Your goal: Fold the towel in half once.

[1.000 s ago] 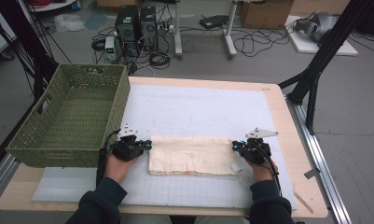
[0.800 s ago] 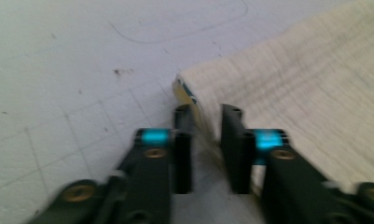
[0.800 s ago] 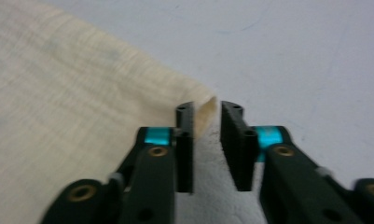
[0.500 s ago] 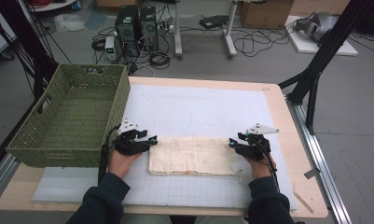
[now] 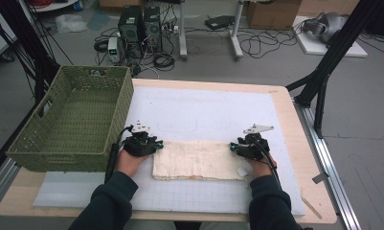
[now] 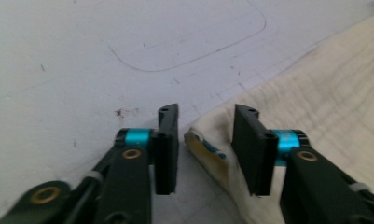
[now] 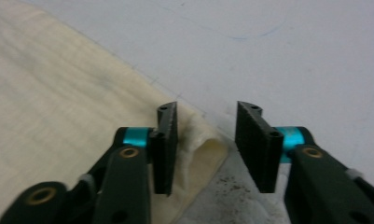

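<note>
The folded cloth (image 5: 197,160) was cream with a faint woven grid, the basket (image 5: 70,122) olive green, the mat (image 5: 218,115) white and gridded.

We count one cream cloth (image 5: 198,160) in the lower middle of the high view. We see one green basket (image 5: 70,122) at the left. We count two grippers, the left gripper (image 5: 157,144) and the right gripper (image 5: 233,146). We see two computer boxes (image 5: 141,24) at the top.

Folded cloth (image 5: 197,160) lies flat on the bench (image 5: 295,120), right between the left gripper (image 5: 153,143) and right gripper (image 5: 235,146), one at each end. Basket (image 5: 70,124) sits just left of the left gripper.
</note>
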Demonstrator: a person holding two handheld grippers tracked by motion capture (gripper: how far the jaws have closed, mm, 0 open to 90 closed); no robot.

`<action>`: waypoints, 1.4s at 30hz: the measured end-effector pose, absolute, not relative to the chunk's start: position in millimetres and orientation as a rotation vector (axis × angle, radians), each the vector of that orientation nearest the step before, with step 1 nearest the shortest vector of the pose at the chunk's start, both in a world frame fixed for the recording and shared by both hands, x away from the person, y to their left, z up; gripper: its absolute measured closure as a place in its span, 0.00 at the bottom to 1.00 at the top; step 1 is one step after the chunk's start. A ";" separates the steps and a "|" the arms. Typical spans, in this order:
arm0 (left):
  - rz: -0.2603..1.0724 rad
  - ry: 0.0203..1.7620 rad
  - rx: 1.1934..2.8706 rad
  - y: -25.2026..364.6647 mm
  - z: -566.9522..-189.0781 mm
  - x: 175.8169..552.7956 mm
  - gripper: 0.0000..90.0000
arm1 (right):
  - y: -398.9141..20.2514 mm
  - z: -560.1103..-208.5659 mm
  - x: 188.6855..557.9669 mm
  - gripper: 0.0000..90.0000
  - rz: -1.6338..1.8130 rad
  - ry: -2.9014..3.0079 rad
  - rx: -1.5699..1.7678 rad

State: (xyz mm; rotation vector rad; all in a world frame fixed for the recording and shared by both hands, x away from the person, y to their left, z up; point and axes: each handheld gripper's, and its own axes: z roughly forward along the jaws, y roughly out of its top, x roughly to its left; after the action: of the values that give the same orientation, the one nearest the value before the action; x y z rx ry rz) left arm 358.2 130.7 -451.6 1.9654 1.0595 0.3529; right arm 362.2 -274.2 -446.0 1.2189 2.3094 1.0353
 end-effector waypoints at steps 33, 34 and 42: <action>0.508 1.106 1.793 134.2 -445.9 387.7 0.84 | -253.0 -442.4 392.3 0.86 0.964 2.120 1.229; 0.508 1.111 1.786 134.5 -444.7 387.1 0.75 | -253.0 -442.5 392.3 0.79 0.965 2.115 1.240; 0.453 1.085 1.761 138.6 -433.3 375.7 0.46 | -264.2 -425.9 381.8 0.56 1.053 2.069 1.247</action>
State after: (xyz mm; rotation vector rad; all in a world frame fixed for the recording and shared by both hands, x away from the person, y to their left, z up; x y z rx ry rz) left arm 375.7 138.6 -433.3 1.7610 1.0851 0.4534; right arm 381.8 -264.2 -425.9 1.2469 2.0688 1.0528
